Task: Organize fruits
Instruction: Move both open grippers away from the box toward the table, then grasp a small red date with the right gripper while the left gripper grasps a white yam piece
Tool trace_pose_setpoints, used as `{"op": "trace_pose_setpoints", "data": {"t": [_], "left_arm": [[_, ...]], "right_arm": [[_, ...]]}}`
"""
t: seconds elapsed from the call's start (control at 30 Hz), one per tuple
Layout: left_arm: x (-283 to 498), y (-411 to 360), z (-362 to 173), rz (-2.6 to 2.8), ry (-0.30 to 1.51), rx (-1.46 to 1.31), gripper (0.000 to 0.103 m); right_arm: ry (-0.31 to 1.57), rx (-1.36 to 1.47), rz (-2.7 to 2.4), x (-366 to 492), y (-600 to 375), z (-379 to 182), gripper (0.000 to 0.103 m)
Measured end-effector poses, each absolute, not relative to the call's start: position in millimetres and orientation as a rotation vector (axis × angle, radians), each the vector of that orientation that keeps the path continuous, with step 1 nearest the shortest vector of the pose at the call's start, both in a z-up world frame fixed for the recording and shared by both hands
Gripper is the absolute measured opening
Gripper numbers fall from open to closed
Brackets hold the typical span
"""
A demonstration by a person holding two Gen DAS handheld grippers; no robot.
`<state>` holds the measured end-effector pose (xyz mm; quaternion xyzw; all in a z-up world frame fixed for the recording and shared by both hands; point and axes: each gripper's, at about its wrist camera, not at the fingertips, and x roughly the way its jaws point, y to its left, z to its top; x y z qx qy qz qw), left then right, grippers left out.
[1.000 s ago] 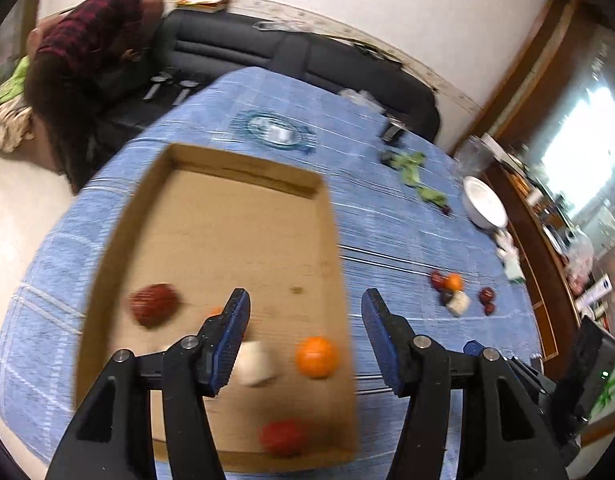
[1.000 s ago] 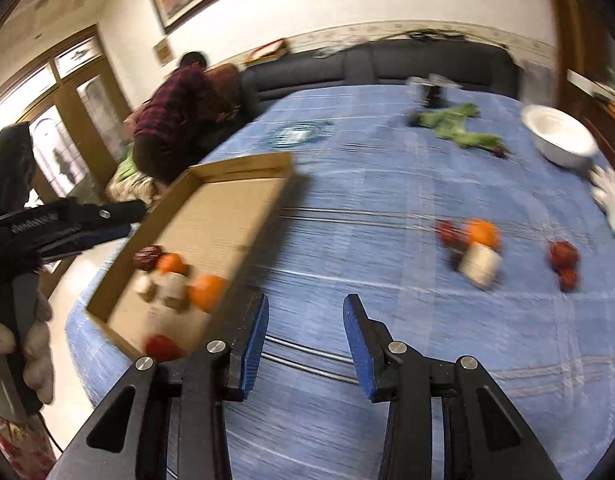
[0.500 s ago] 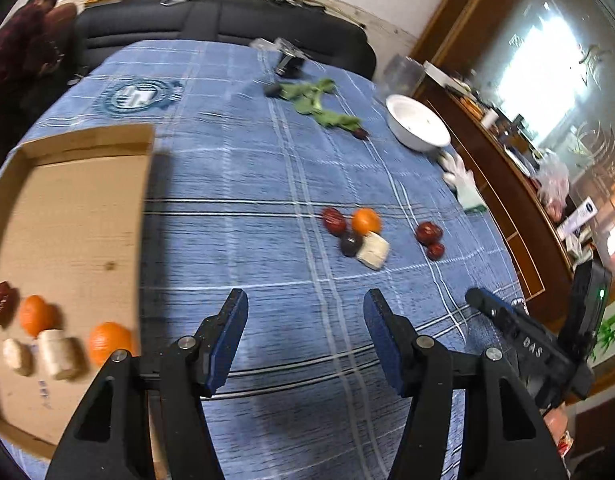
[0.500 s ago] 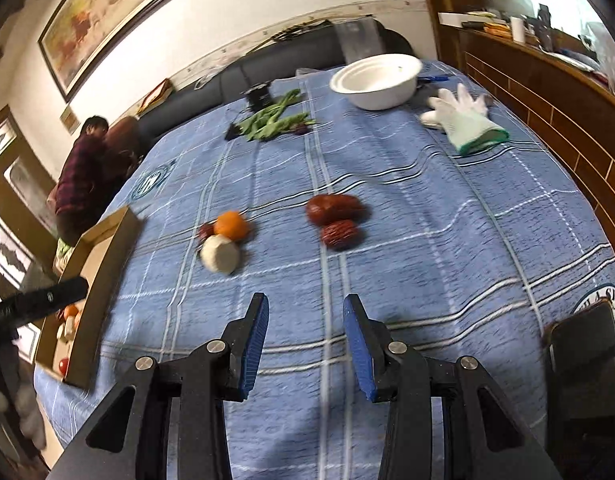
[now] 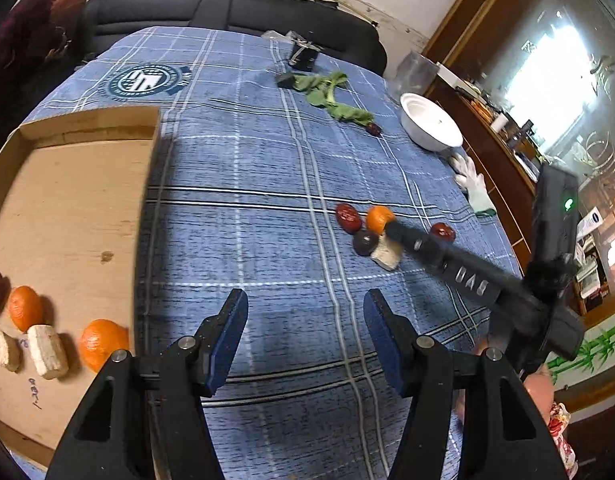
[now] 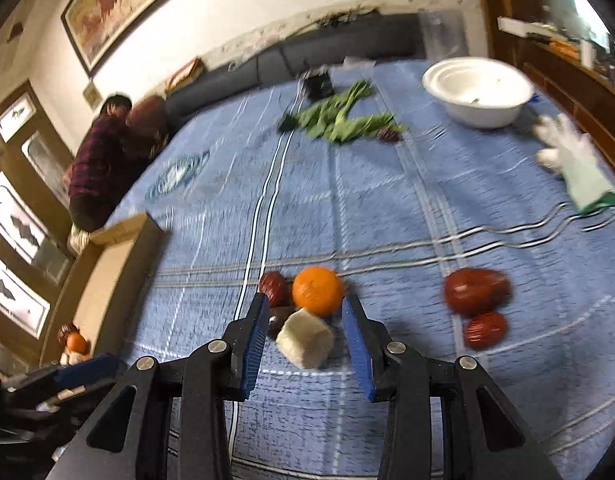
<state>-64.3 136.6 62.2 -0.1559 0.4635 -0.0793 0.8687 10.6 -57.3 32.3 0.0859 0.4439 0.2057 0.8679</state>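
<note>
Both grippers spread; right gripper [image 6: 303,344] flanks round glossy orange [image 6: 317,290], pale chunk [image 6: 305,339].

A dark sofa [image 5: 235,12] lines the white wall [image 6: 235,12] beneath a framed painting [image 6: 107,4]; wooden cabinets [image 5: 503,160] flank a bright window [image 5: 547,80].

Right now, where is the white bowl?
The white bowl sits at the table's far right in both views, beyond the white glove and right of the leafy greens.

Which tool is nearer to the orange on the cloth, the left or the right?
Right. The right tool is open, with the orange just ahead of its fingertips. The left tool hovers over bare cloth, well short of it.
</note>
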Motion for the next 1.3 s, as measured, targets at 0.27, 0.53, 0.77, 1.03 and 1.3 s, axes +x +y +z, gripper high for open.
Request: {"op": "trace_pose_setpoints", "data": {"t": [0.27,0.53,0.77,1.03,1.3], "left_arm": [[-64.6,150.9,53.7,-0.175,0.977,-0.365,0.059],[-63.7,128.8,49.3,-0.225,0.986,-0.327,0.059],[-56.7,82.3,43.9,-0.296,1.007,-0.239,0.059],[-28.8,34.8,36.6,-0.364,1.001,-0.143,0.059],[-0.8,1.4,22.3,-0.382,1.003,-0.062,0.059]], "right_arm": [[0.977,0.181,0.536,-39.8,-86.8,29.4,0.039],[0.950,0.159,0.393,-64.0,-148.7,31.0,0.039],[0.872,0.159,0.287,-34.8,-163.3,38.7,0.039],[0.904,0.095,0.236,0.8,-150.4,19.2,0.039],[0.919,0.086,0.218,12.2,-148.0,13.2,0.039]]}}
